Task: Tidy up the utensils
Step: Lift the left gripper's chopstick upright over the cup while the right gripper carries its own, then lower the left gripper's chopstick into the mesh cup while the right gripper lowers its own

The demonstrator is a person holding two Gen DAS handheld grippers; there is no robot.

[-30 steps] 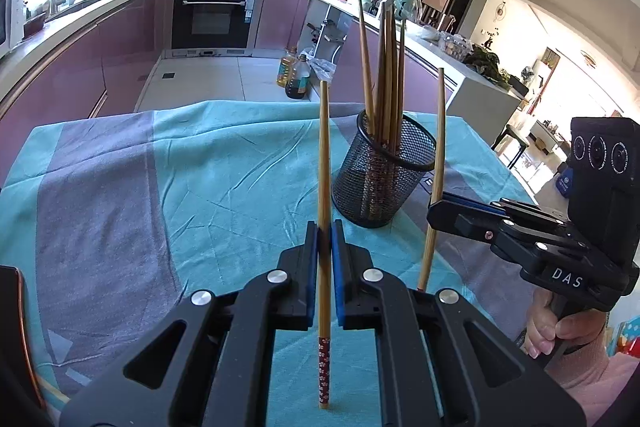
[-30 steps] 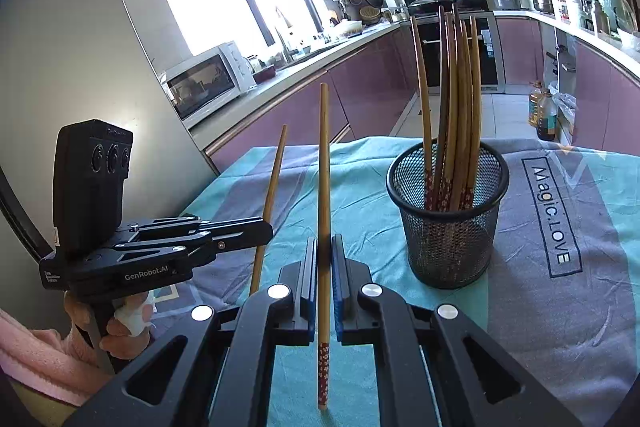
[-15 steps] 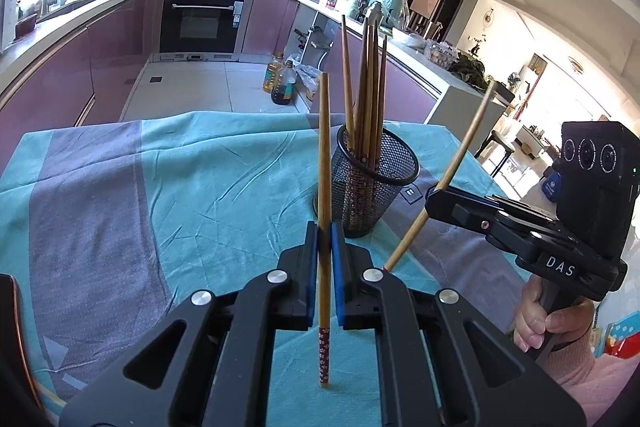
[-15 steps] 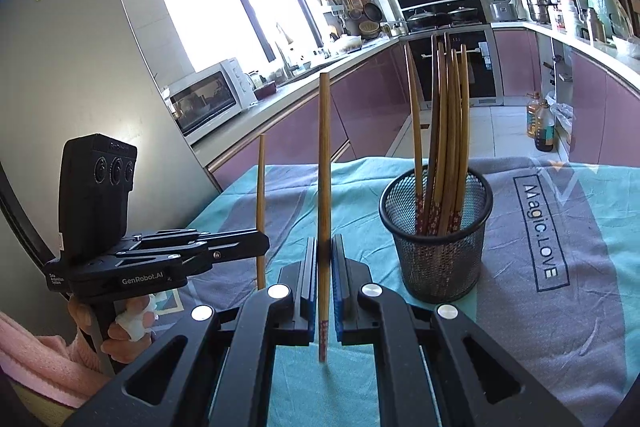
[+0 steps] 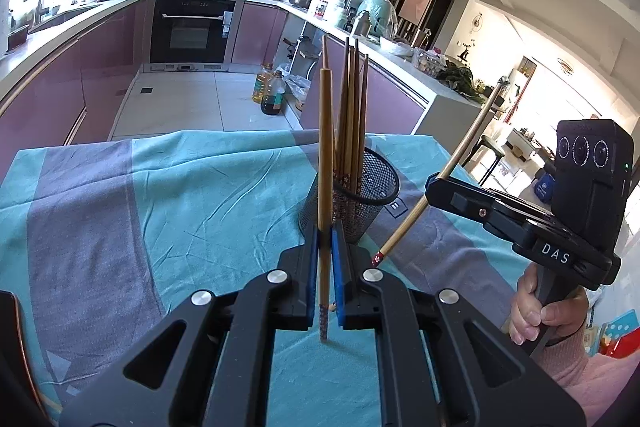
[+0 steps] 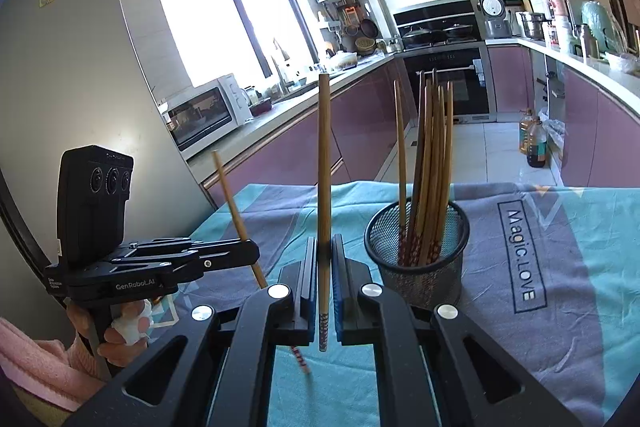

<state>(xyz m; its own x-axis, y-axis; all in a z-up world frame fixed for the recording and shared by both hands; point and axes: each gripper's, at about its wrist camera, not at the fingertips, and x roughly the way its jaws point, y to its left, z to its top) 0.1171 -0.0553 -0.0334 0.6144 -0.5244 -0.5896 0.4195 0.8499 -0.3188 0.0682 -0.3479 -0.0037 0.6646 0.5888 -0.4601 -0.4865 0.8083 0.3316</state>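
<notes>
Left tool (image 5: pixel 325 263): clenched on an upright chopstick (image 5: pixel 325 163).
Right tool (image 6: pixel 325 267): grips its own chopstick (image 6: pixel 324 163) (also upright).
Mesh holder (image 6: pixel 418 259): chopsticks bundled, on clothed counter (image 6: pixel 560 267).

Wooden chopsticks (image 5: pixel 352 115); black metal-mesh holder (image 6: pixel 418 259); creased cloth tablecloth (image 5: pixel 200 195).

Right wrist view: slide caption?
Right tongs clamp an upright chopstick beside the mesh holder of chopsticks.

Chopstick (image 5: pixel 325 163) clamped upright in left gripper (image 5: pixel 325 267); mesh holder (image 5: pixel 374 193) at 1 o'clock, chopsticks (image 5: pixel 352 115) stood inside.
</notes>
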